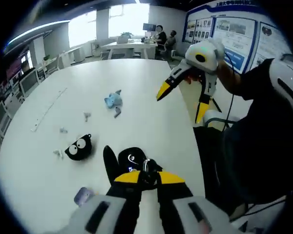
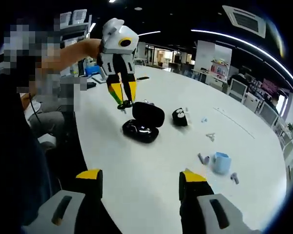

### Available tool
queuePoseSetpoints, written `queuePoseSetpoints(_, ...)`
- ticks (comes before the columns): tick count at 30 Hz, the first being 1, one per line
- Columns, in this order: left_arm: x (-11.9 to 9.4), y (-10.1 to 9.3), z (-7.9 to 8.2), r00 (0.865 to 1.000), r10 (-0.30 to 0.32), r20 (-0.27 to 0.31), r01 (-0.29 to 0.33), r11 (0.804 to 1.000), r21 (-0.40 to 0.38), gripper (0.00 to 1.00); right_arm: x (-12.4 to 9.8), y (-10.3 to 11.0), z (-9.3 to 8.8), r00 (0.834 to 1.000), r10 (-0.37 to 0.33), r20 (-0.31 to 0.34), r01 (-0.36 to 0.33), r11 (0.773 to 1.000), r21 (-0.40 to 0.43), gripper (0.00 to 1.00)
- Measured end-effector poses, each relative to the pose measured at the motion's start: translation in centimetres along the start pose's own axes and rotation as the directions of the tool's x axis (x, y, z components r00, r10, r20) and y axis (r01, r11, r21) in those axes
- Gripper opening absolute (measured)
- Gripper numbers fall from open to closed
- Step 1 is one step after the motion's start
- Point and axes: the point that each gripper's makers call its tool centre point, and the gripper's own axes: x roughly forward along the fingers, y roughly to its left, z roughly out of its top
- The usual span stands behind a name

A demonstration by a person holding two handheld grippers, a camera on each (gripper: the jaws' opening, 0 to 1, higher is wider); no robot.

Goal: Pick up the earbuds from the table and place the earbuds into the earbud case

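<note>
The black earbud case [image 2: 143, 124] sits open on the white table [image 2: 151, 180], lid up. In the right gripper view the left gripper [image 2: 124, 104] hangs right above the case w/ its jaws pinched together on a small dark thing, prob. an earbud, too small to be sure. In the left gripper view the case [image 1: 133, 158] is just past that gripper's yellow tips. The right gripper [image 1: 178, 103] is held up off the table w/ jaws wide apart, holding nothing. Next to the case is a round black case w/ cartoon eyes [image 1: 78, 147]. Farther from the case lies a blue case [image 1: 113, 100], w/ little grey bits near it. A small purple thing [image 1: 83, 196] lies just beside the black case.
</note>
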Motion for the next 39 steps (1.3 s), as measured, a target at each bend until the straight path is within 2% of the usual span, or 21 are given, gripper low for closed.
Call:
queuePoseSetpoints(7, 1.0, 0.8, -0.7, 0.999, -0.016, -0.050, 0.017, 1.000, 0.015, 0.14, -0.3, -0.3, -0.4, 1.000, -0.006, 0.008, 0.006, 1.000, 0.016, 0.61)
queuePoseSetpoints(14, 1.9, 0.4, -0.9, 0.996, -0.046, -0.078, 0.048, 0.999, 0.024, 0.14, -0.3, -0.4, -0.8, 1.000, -0.002, 0.010, 0.002, 1.000, 0.026, 0.61)
queuePoseSetpoints(20, 2.7, 0.7, -1.8, 0.990, -0.058, -0.130, 0.064, 0.997, 0.049, 0.14, -0.3, -0.6, -0.9, 1.000, -0.002, 0.014, 0.002, 0.999, 0.033, 0.61)
queuePoseSetpoints(31, 3.5, 0.7, -2.3, 0.982, -0.080, -0.172, 0.096, 0.992, 0.084, 0.14, -0.1, -0.7, -1.3, 1.000, 0.002, 0.011, -0.003, 0.999, 0.045, 0.61)
queuePoseSetpoints(39, 4.0, 0.6, -2.7, 0.975, -0.075, -0.208, 0.100, 0.988, 0.115, 0.14, -0.1, -0.9, -1.3, 1.000, 0.003, 0.015, -0.004, 0.999, 0.050, 0.61)
